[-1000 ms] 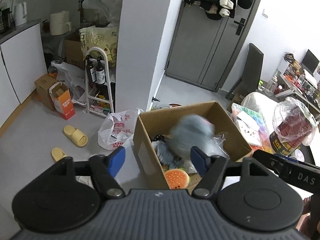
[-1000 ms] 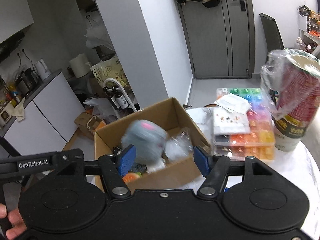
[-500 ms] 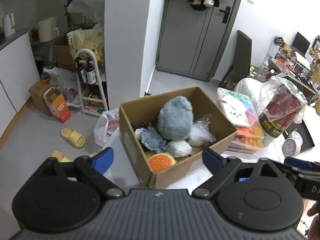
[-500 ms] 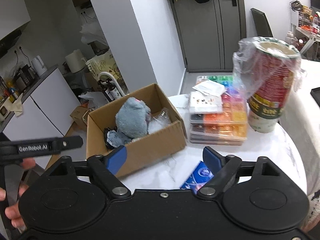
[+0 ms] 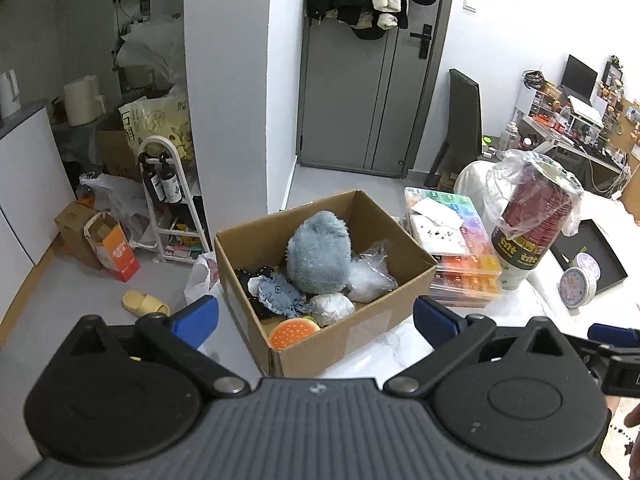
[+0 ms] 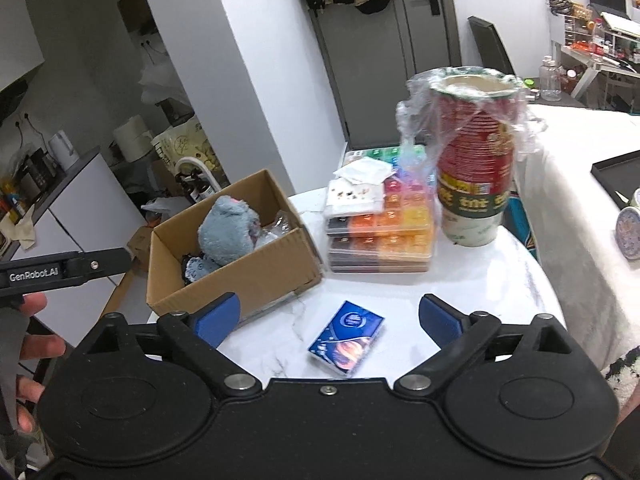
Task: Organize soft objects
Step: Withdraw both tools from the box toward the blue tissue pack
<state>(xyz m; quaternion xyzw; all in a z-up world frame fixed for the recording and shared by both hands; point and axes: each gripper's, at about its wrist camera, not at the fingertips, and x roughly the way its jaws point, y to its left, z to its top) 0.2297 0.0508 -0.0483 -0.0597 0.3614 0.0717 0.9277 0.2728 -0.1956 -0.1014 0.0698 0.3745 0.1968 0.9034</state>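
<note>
Left wrist view shows the left tongs spread wide with nothing between them after just opening, like the right tongs above a blue packet on the counter, and farther off the gray plush toy sits in the cardboard box.

Plush toy inside box at left of surface; stacked organizer cases right of box, cup stack further right; tissue pack in front.
</note>
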